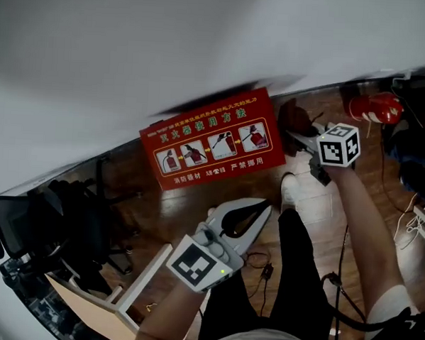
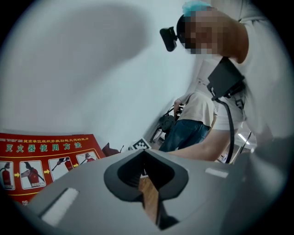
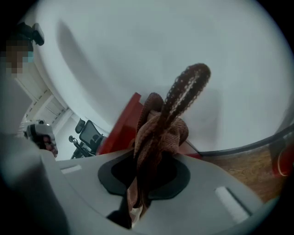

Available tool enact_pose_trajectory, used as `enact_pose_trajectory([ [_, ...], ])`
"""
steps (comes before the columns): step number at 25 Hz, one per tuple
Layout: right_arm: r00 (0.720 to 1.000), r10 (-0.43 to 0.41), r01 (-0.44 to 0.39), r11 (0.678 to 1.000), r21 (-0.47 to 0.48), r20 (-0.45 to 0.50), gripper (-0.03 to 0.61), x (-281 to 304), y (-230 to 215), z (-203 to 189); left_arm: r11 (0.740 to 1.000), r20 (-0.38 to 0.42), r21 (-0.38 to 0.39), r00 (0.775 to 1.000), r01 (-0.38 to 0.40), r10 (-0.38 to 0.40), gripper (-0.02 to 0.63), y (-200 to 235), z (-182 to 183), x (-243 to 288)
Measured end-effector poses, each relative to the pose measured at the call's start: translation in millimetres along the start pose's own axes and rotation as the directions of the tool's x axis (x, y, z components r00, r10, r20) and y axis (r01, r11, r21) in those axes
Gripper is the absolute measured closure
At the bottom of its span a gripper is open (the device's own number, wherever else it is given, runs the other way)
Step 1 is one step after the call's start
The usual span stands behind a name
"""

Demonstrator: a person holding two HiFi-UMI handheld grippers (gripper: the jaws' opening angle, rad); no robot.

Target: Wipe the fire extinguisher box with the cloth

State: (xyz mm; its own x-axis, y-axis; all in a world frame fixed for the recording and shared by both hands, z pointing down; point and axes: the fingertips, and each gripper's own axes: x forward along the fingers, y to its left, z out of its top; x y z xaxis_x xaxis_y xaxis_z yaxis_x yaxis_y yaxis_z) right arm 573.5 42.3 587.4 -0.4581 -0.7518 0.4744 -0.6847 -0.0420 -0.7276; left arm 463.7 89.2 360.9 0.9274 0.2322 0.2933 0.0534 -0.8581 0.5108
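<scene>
Right gripper (image 1: 294, 134) is pinching the brown cloth (image 3: 161, 133) tight, folds sticking up past its jaws, just beside the red fire extinguisher box (image 1: 213, 148); left gripper (image 1: 264, 207) is hanging with jaws pressed together on nothing; the box is sitting against the white wall (image 1: 169, 43), its contents hidden; a red cylinder (image 1: 376, 107) is lying outside it on the wooden floor (image 1: 189, 203).

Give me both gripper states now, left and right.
Left gripper: shut, nothing between its jaws.
Right gripper: shut on the brown cloth.
</scene>
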Motion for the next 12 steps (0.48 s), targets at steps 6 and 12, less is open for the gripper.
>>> enact_pose_trajectory([
  [6, 1.0, 0.028, -0.028, 0.999, 0.041, -0.01, 0.519, 56.0, -68.1, -48.2, 1.0, -0.022, 0.029, 1.0, 0.006, -0.005, 0.614, 14.8, -19.1, 28.1],
  [12, 0.997, -0.042, 0.046, 0.997, 0.058, -0.072, 0.52, 119.5, -155.7, -93.4, 0.995, -0.103, 0.064, 0.992, 0.077, -0.07, 0.614, 18.6, -62.4, 48.2],
])
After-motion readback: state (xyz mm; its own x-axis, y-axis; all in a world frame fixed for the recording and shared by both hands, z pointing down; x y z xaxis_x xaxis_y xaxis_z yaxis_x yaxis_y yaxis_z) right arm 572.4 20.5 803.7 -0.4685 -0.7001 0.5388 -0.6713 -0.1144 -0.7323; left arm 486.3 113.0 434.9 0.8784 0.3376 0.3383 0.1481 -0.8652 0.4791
